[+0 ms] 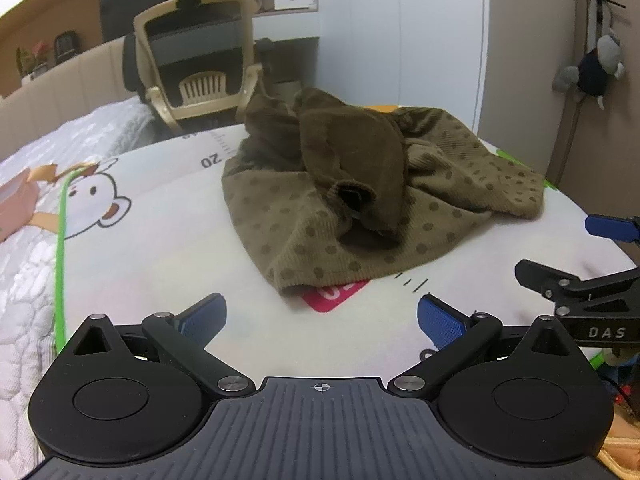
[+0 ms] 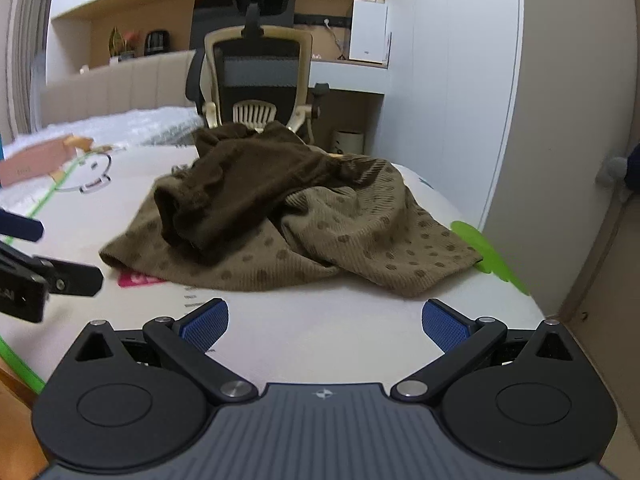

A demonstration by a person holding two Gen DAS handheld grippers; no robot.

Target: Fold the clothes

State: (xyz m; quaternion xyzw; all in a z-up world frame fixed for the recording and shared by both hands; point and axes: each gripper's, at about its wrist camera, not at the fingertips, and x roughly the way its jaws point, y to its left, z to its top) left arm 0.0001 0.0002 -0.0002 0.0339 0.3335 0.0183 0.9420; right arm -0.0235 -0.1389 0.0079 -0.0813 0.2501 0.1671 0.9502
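You are holding both grippers low over the mat (image 1: 160, 216), facing the garment (image 1: 360, 200) lying crumpled in a heap at its middle. Your left gripper (image 1: 320, 316) is hanging released, blue pads (image 1: 438, 320) spread wide, gripping nothing, apart from the near hem. Your right gripper (image 2: 325, 322) is likewise gaping, empty, just short of the cloth. The garment, olive with dark dots, is lying with a darker brown part (image 2: 240, 196) bunched on top, its hem covering part of a pink patch (image 1: 332, 296) printed on the mat. A chair (image 2: 258, 76) is standing behind the heap.
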